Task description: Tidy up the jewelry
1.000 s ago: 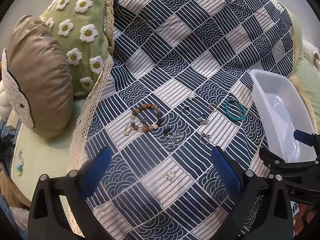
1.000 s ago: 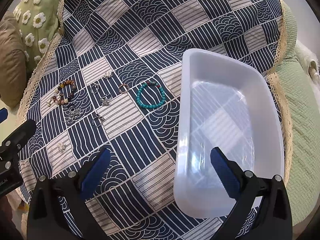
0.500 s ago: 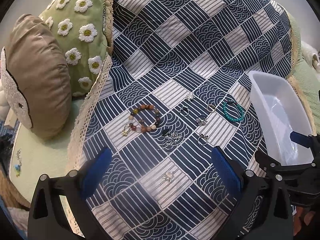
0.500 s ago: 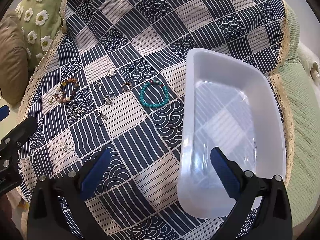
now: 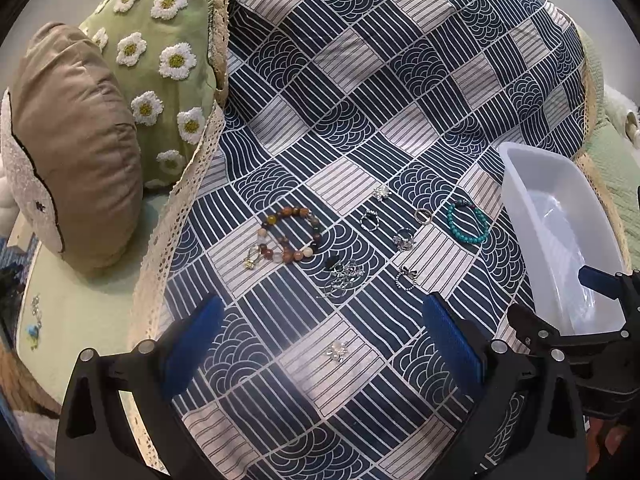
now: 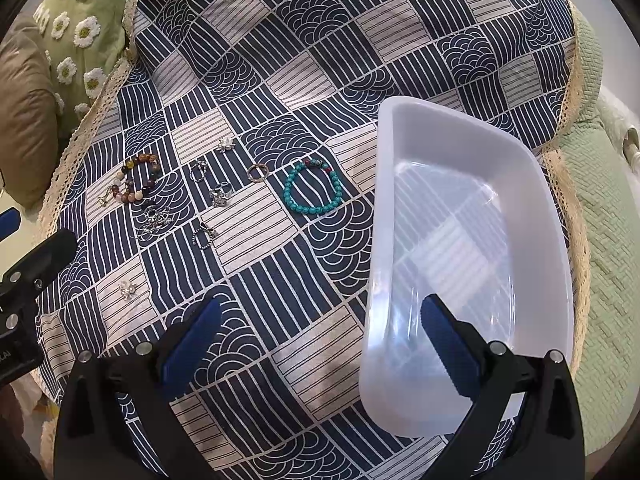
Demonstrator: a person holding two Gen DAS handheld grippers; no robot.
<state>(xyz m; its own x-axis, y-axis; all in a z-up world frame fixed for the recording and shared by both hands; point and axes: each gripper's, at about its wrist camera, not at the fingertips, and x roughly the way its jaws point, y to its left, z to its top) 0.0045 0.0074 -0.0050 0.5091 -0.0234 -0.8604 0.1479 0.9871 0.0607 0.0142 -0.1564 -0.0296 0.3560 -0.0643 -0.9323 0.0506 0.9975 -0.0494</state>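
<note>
Jewelry lies on a navy-and-white patterned cloth [image 5: 360, 92]. A brown bead bracelet [image 5: 290, 240] lies at the left and a turquoise bead bracelet [image 5: 468, 226] [image 6: 314, 192] beside the white plastic tray [image 5: 560, 236] [image 6: 472, 264]. Between them lie several rings, a tangle of silver chain [image 5: 344, 276] [image 6: 154, 220] and small silver charms [image 5: 337, 351] [image 6: 127, 290]. My left gripper [image 5: 320, 344] is open above the cloth, near the nearest charm. My right gripper [image 6: 320, 340] is open, its right finger over the tray's near end. The tray holds nothing.
A tan cushion [image 5: 76, 152] and a green daisy pillow [image 5: 160, 52] stand at the left. The cloth has a lace edge [image 5: 176, 200]. Green quilted bedding [image 6: 600, 240] lies right of the tray.
Both grippers have drawn back slightly, so the jewelry and tray sit a little farther off. Nothing on the cloth has moved.
</note>
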